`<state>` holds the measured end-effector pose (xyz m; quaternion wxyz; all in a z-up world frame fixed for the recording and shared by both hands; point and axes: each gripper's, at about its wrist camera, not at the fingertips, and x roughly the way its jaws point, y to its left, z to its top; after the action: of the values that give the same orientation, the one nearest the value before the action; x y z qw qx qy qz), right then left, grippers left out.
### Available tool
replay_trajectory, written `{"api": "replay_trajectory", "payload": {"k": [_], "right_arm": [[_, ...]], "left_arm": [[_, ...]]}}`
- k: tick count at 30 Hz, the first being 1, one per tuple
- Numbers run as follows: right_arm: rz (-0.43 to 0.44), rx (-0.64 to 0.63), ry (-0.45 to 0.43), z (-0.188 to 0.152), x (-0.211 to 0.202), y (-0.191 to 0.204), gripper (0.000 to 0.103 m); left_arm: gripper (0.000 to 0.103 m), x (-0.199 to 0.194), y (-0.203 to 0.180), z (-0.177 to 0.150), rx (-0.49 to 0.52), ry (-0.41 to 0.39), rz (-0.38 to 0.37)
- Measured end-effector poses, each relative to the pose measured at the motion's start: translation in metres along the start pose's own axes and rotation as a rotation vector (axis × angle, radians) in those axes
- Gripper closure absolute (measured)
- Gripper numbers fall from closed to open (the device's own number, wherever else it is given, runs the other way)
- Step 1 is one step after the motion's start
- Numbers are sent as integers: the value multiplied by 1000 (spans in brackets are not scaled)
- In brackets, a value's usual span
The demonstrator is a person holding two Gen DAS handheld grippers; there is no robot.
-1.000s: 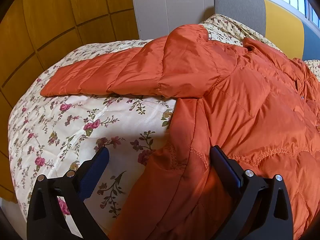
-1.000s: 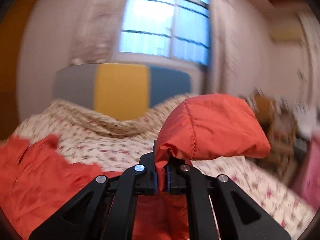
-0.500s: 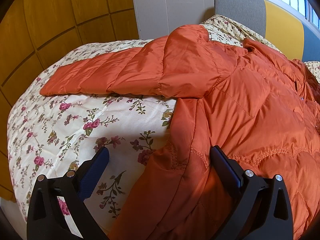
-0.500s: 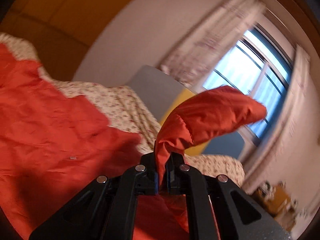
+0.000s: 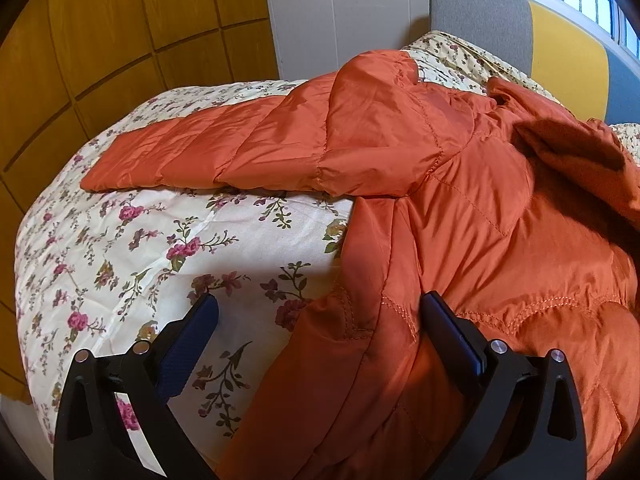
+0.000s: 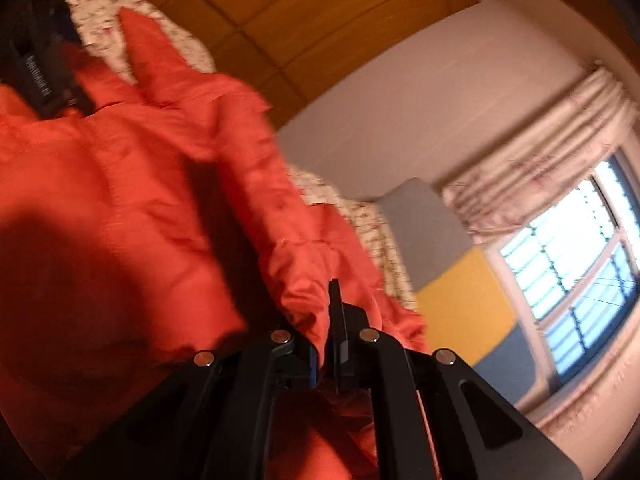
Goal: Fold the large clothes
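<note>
Jacket (image 5: 460, 208): solid orange, quilted with same-colour stitching. Bedspread (image 5: 132, 248): cream, printed with pink-red roses and green-brown stems. Left hand-held gripper (image 5: 320, 316): black frame, dark blue pads, silver screws. Right hand-held gripper (image 6: 326, 344): black, silver screws. Headboard (image 5: 480, 12) beyond the left one: grey, yellow, blue panels. Wardrobe (image 5: 120, 28) up-left: amber wood. Curtain (image 6: 532, 160): pale, faint pink print.

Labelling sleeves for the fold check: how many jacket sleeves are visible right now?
2. One sleeve lies flat across the floral quilt; the other sleeve is pinched in the right gripper.
</note>
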<state>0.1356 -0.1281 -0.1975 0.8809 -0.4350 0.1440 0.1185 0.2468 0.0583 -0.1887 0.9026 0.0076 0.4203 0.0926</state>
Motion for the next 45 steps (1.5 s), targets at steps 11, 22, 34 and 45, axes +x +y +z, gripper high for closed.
{"api": "replay_trajectory", "payload": {"k": [11, 22, 34, 45], "right_arm": [[170, 324, 74, -2, -18, -79, 36], [-138, 1142, 317, -126, -31, -199, 79], [-30, 1174, 499, -168, 48, -177, 92], [-69, 1210, 378, -159, 13, -182, 86]], "left_arm": [[3, -17, -6, 8, 39, 10, -5], [3, -99, -105, 46, 150, -224, -173], [3, 13, -194, 64, 376, -99, -170], [3, 29, -186, 61, 297, -37, -250]]}}
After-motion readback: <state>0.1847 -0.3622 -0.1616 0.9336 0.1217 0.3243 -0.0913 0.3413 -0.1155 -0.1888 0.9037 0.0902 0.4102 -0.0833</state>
